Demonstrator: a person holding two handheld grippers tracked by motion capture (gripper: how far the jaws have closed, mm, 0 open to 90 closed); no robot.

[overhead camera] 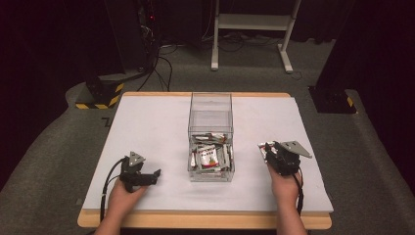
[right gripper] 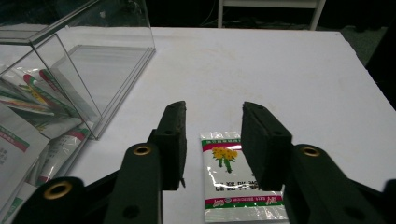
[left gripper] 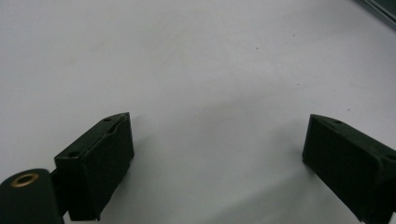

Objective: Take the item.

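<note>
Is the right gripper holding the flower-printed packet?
No. The white flower-printed foil packet lies flat on the white table beneath the open right gripper.

White counter [overhead camera: 147, 127], clear box [overhead camera: 210, 115]
The packet [right gripper: 238, 186] is white with yellow flowers and red-green bands; the grippers are black.

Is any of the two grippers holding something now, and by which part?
Nothing is held. The left gripper is open over bare table; the right gripper is open above a packet lying flat.

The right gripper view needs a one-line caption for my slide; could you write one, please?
Open right gripper poised over a flat seed packet on the white table, beside a clear box of packets.
</note>
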